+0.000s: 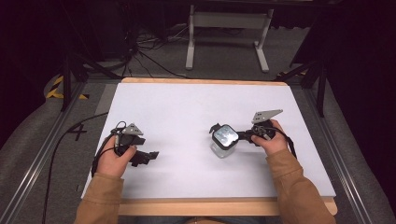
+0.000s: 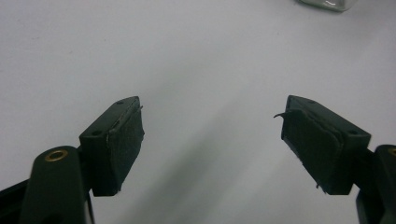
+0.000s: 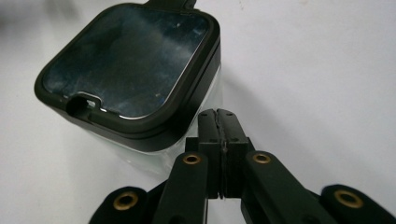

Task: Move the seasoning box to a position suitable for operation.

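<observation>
A small square clear container (image 1: 224,140) with a black-rimmed glossy lid (image 3: 130,60) stands upright on the white table sheet (image 1: 187,102), right of centre. My right gripper (image 1: 240,136) lies level just to its right. Its jaws are shut on nothing, and the tips (image 3: 219,114) sit at the lid's near side edge; I cannot tell whether they touch it. A black tab (image 3: 170,3) sticks out of the lid's far side. My left gripper (image 1: 152,156) rests low at the left, open (image 2: 215,105), with bare sheet between its pads. The container's base (image 2: 327,3) shows far ahead of it.
The white sheet covers a wooden board whose front edge (image 1: 196,205) runs near the person's sleeves. Cables (image 1: 144,51) and a white metal stand (image 1: 229,28) are on the floor behind the table. Metal rails (image 1: 42,154) run along the left.
</observation>
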{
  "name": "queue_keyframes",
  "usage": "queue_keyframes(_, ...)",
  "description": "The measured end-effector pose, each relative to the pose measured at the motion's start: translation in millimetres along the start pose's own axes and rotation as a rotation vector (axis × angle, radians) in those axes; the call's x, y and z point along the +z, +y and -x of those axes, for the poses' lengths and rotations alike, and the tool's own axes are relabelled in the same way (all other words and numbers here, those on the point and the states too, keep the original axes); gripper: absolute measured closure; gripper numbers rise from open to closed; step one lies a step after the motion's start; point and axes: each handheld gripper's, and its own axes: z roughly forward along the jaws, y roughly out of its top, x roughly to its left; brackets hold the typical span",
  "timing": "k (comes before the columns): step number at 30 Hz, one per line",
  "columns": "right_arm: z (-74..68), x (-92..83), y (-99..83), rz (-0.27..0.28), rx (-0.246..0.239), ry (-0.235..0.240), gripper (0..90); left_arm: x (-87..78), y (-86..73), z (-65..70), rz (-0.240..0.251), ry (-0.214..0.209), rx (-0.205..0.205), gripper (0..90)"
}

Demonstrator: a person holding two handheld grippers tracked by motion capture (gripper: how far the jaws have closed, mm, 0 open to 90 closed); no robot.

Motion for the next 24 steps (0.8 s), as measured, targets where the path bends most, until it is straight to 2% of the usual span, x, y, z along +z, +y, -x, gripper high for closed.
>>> queue_keyframes(5,-8.2,-0.8,-1.9,-0.033,0.000,0.016,90.0,5.0,6.0,1.7,0.000,-0.007,0.019,21.4)
queue_keyframes(9,-15.6,-0.4,-1.5,-0.077,-0.026,0.016,90.0,8.3,10.7,2.8,-0.016,-0.019,0.042,21.4)
queue_keyframes(13,-23.2,1.0,-0.9,-0.102,-0.048,0.026,90.0,11.6,14.3,3.4,-0.013,-0.032,0.041,21.4)
queue_keyframes(17,-31.6,2.2,0.0,-0.142,-0.067,0.001,90.0,14.9,17.7,3.8,-0.011,-0.028,0.064,21.4)
queue_keyframes(24,-38.6,3.3,0.2,-0.159,-0.071,0.022,90.0,18.9,21.6,5.3,-0.016,-0.040,0.067,21.3)
